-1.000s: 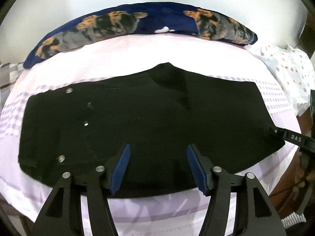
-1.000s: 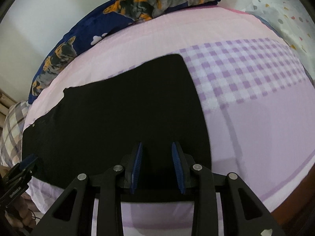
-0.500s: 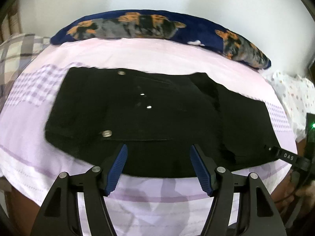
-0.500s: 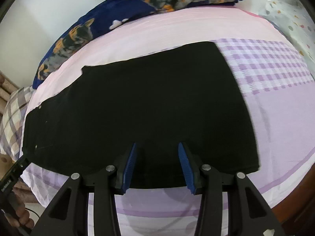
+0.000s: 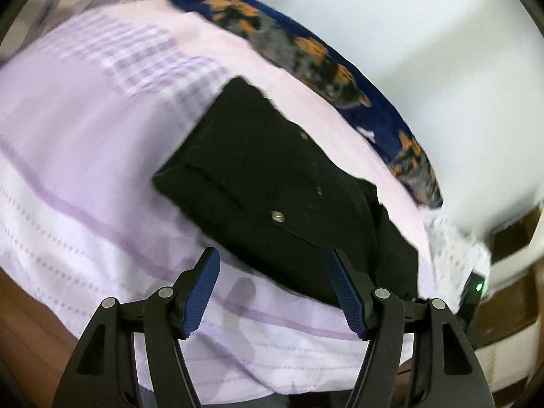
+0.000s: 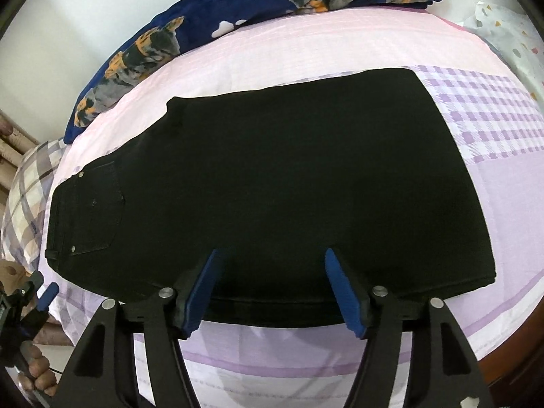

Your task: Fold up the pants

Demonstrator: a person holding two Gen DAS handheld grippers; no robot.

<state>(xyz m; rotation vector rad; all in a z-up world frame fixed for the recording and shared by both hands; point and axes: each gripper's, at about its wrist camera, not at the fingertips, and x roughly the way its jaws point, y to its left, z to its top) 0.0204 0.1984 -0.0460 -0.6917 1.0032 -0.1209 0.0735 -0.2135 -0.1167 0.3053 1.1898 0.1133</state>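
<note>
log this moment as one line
left gripper: open, empty | right gripper: just opening, empty | black denim pants: folded, flat on lilac bedsheet

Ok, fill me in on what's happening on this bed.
A person is folding black pants on a bed with a pink and purple sheet, holding a set of tongs in each hand. The pants lie flat, already folded over, waistband to the left in the right wrist view. The right tongs have just been opening and now stand open over the pants' near edge, gripping nothing. The left tongs are open too, hovering by the waistband end. A blue patterned blanket lies behind.
</note>
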